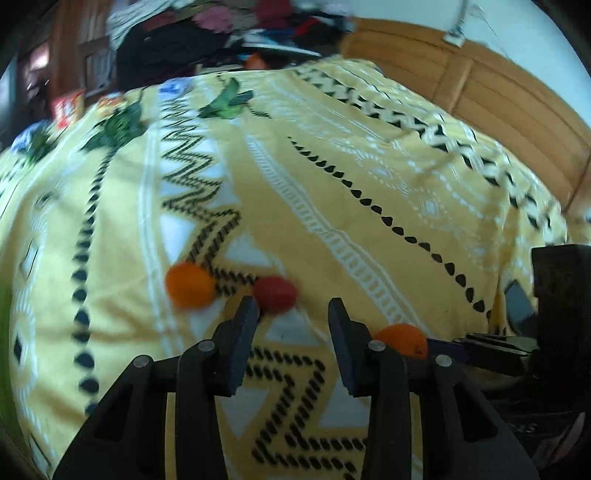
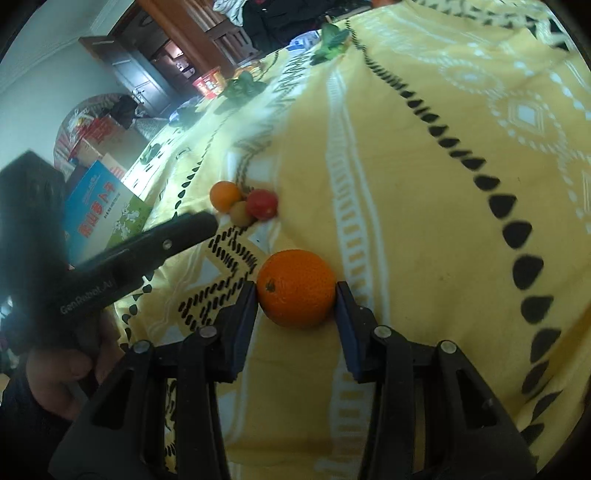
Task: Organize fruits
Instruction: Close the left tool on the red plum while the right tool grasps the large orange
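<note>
A large orange (image 2: 296,288) lies on the yellow patterned blanket (image 2: 424,221), and my right gripper (image 2: 295,292) is shut on it, one pad against each side. Further off, a small orange (image 2: 224,196), a red fruit (image 2: 262,204) and a yellow-brown fruit (image 2: 241,213) sit bunched together. In the left wrist view the small orange (image 1: 190,290) and the red fruit (image 1: 275,295) lie just ahead of my left gripper (image 1: 293,310), which is open and holds nothing. The held orange (image 1: 402,339) shows at its right. A hand (image 2: 66,369) carries the left gripper.
Green leafy items (image 1: 229,101) lie at the blanket's far end. A wooden headboard (image 1: 498,103) runs along the right, and piled clothes (image 1: 221,33) lie beyond the bed. A blue and green book (image 2: 99,206) and red boxes (image 2: 208,83) stand off the left edge.
</note>
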The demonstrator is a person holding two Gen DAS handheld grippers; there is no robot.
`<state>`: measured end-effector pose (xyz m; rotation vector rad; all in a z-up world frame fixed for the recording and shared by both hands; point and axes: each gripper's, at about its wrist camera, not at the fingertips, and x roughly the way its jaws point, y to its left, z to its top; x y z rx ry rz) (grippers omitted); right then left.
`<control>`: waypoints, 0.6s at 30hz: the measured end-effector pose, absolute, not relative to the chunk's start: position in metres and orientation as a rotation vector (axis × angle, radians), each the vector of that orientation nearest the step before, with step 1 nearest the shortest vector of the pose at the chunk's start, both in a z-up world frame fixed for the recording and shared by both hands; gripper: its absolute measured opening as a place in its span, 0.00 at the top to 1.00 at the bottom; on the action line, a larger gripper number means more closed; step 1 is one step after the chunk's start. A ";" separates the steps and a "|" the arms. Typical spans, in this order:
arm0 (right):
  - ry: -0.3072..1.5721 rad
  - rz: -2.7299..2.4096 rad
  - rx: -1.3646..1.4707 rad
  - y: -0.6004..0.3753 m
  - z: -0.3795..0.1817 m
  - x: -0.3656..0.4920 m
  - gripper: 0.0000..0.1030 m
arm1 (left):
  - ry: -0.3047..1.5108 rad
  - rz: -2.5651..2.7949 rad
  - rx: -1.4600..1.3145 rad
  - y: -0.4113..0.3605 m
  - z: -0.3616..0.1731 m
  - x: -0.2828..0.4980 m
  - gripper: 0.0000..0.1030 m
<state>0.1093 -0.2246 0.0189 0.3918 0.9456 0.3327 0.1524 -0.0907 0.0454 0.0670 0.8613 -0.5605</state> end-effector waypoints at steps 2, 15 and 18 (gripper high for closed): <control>0.938 0.335 0.391 -0.224 0.019 0.109 0.59 | 0.858 -0.552 0.091 -0.096 0.043 0.163 0.60; 0.917 0.349 0.421 -0.230 0.012 0.106 0.59 | 0.875 -0.562 0.209 -0.112 0.015 0.181 0.60; 0.914 0.348 0.419 -0.229 0.012 0.105 0.59 | 0.865 -0.551 0.237 -0.115 0.012 0.179 0.61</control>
